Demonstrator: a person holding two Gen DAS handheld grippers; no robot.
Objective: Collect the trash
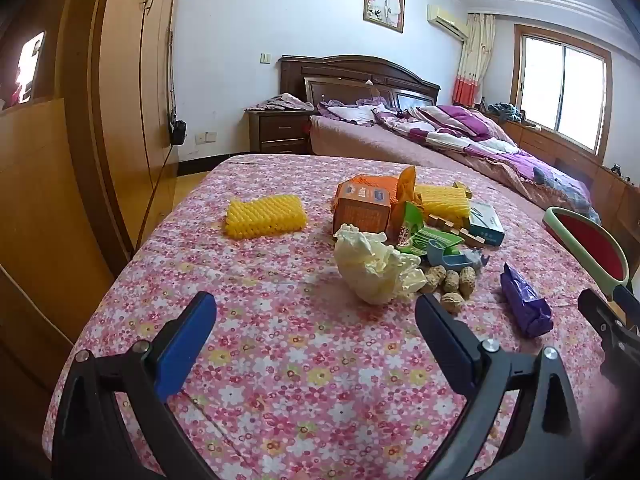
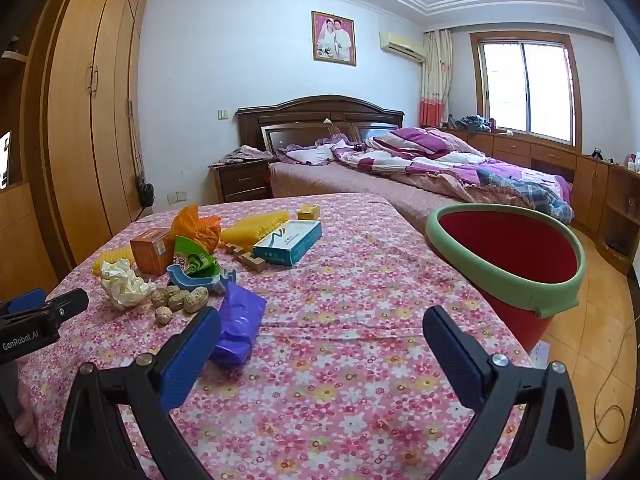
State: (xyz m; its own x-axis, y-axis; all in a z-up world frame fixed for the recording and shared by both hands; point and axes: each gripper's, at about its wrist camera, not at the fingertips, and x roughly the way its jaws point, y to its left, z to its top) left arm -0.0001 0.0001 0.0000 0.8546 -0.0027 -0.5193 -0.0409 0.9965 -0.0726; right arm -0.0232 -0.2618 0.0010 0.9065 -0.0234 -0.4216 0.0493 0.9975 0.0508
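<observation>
Left tongs (image 1: 316,320) agape, empty; crumpled tissue (image 1: 374,268) just beyond.

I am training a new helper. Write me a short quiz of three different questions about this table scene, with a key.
1. True or false: the purple packet already lies inside the red bin.
2. Which lies closest to the peanuts? A) crumpled tissue B) blue-white box C) small yellow box
3. Fill in: both the left gripper and the right gripper have their fingers ____.

Key: 1 false; 2 A; 3 open
</observation>
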